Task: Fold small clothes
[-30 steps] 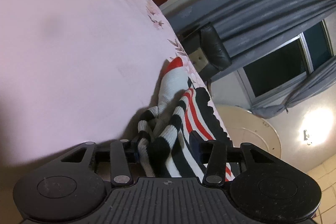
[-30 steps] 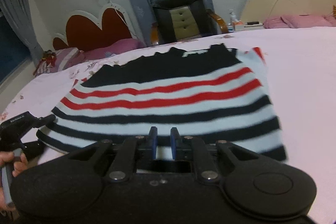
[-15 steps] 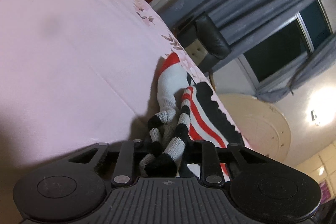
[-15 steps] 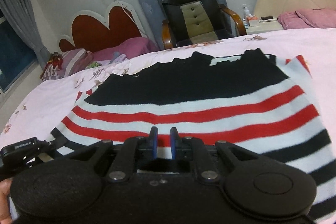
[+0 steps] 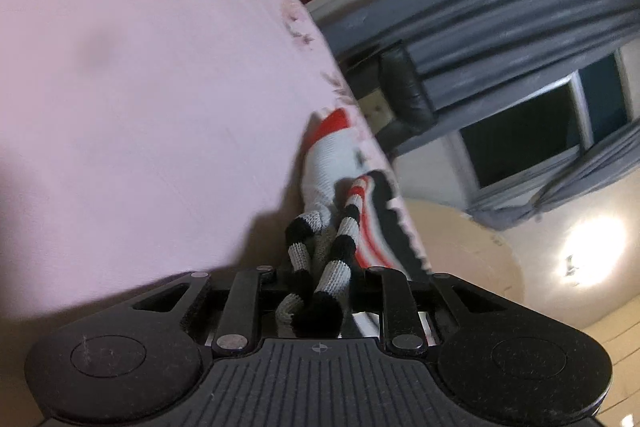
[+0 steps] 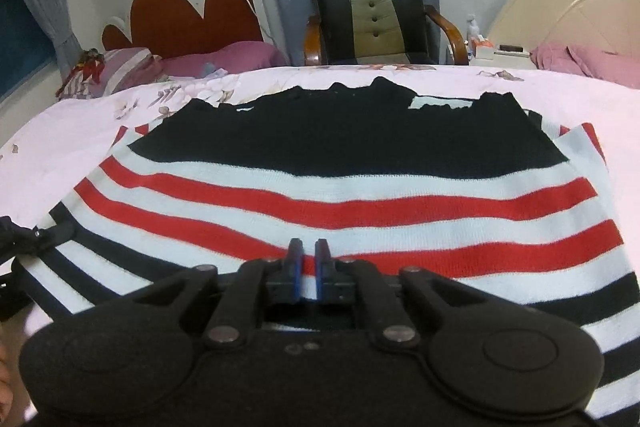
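Note:
A knit sweater (image 6: 340, 195) with black, white and red stripes lies flat on the pink bed sheet (image 6: 600, 95). My right gripper (image 6: 309, 253) rests on its lower red stripe. It is shut, with only a sliver of knit showing between the blue pads. In the left wrist view, my left gripper (image 5: 316, 273) is closing on a bunched black-and-white corner (image 5: 320, 291) that fills the gap between its jaws. The rest of the sweater (image 5: 328, 163) trails away along the sheet (image 5: 140, 87). That gripper also shows as a dark shape (image 6: 24, 247) at the sweater's left corner.
Behind the bed's far edge stands a black leather chair (image 6: 368, 11). A red heart-shaped headboard (image 6: 192, 15) and purple pillows (image 6: 232, 55) are at the back left. A round cream board (image 6: 580, 7) and a small stand with items (image 6: 492, 51) are at the back right.
The left jaws have narrowed from wide apart onto the bunched sweater corner. The right gripper has slid from the sweater's hem to its red stripes, and its pads have drawn closer together.

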